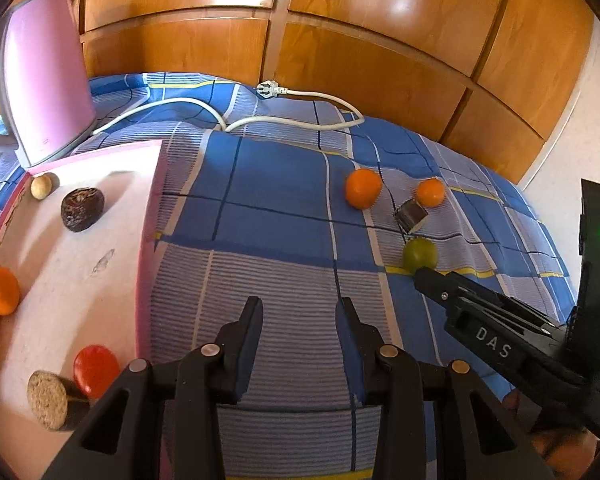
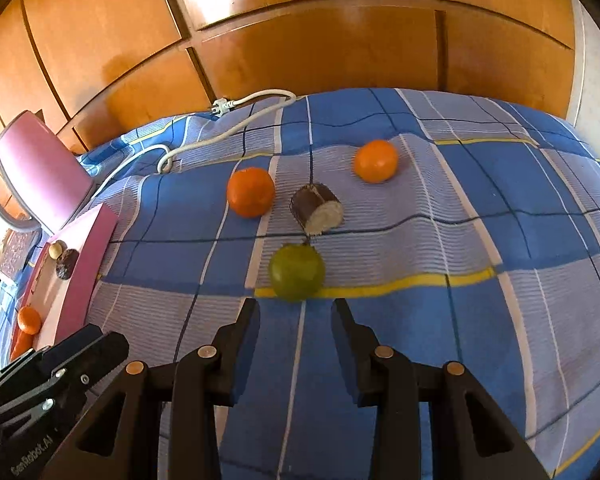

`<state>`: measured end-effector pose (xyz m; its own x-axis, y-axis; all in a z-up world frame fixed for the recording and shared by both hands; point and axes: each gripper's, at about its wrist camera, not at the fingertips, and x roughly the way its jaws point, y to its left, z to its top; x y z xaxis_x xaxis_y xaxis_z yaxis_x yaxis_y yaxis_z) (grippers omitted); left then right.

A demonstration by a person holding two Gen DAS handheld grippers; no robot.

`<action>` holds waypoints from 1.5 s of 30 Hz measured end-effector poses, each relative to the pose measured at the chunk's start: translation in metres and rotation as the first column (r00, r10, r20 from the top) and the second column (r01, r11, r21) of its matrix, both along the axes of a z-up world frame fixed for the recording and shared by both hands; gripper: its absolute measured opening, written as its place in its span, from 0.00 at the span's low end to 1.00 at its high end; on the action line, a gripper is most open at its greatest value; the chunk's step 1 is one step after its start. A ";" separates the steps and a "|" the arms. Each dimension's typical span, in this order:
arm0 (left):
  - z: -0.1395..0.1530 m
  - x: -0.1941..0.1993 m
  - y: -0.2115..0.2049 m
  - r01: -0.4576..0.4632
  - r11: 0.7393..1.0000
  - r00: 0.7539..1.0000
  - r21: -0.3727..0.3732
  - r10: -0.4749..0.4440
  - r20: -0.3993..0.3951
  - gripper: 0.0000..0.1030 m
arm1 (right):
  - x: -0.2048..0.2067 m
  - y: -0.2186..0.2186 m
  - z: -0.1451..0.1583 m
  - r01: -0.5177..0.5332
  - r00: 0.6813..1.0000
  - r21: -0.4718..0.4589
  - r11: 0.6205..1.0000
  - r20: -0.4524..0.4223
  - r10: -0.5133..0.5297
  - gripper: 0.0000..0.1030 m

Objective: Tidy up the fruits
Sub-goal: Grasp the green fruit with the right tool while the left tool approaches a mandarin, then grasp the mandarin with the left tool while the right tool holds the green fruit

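The right gripper (image 2: 296, 312) has its jaws wide apart and holds nothing; the green fruit (image 2: 297, 271) lies on the checked cloth (image 2: 480, 320) just beyond its tips, at 12 o'clock. Two oranges (image 2: 251, 191) (image 2: 376, 161) lie further behind. The left gripper (image 1: 300, 312) is also wide apart and holds nothing, with the pink tray (image 1: 100, 240) at its 10 o'clock.

Bare checked bedspread (image 2: 480, 320) lies between the spread right tongs (image 2: 296, 312) and the green fruit (image 2: 297, 272) directly ahead, with the chocolate roll (image 2: 317, 209) just beyond blocking further passage.
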<state>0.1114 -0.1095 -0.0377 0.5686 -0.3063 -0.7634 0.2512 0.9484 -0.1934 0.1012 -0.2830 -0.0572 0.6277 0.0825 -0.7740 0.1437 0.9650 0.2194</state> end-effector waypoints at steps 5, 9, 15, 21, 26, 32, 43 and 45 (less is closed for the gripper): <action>0.001 0.009 -0.004 -0.004 1.000 1.000 0.003 0.004 0.000 0.37 | 0.014 0.001 -0.003 -0.002 1.000 -0.002 1.000 -0.006 0.002 0.36; -0.002 0.021 -0.006 -0.013 1.000 1.000 0.004 0.013 -0.008 0.37 | 0.022 0.003 -0.008 -0.011 1.000 -0.017 1.000 -0.013 0.011 0.36; -0.006 0.031 -0.014 -0.011 1.000 1.000 0.014 0.011 -0.011 0.37 | 0.027 0.003 -0.010 -0.023 1.000 -0.060 0.998 -0.004 0.022 0.33; -0.004 0.041 -0.027 0.001 1.000 1.000 0.006 -0.001 -0.012 0.37 | 0.025 -0.003 -0.009 -0.006 1.000 -0.094 0.996 0.002 0.006 0.32; -0.005 0.051 -0.038 0.008 1.000 1.000 0.007 -0.008 -0.018 0.37 | 0.026 -0.012 -0.009 0.028 1.000 -0.133 0.991 -0.003 -0.028 0.32; -0.001 0.063 -0.056 0.028 1.000 1.000 -0.007 -0.028 -0.008 0.37 | 0.032 -0.023 -0.009 0.049 0.999 -0.189 0.981 -0.013 -0.052 0.32; 0.001 0.091 -0.079 0.042 0.999 0.999 -0.007 -0.042 0.006 0.44 | 0.041 -0.036 -0.011 0.050 0.999 -0.195 0.979 -0.011 -0.053 0.32; -0.001 0.096 -0.081 0.042 0.999 0.999 -0.003 -0.042 0.003 0.43 | 0.045 -0.039 -0.012 0.046 0.999 -0.195 0.980 -0.012 -0.049 0.32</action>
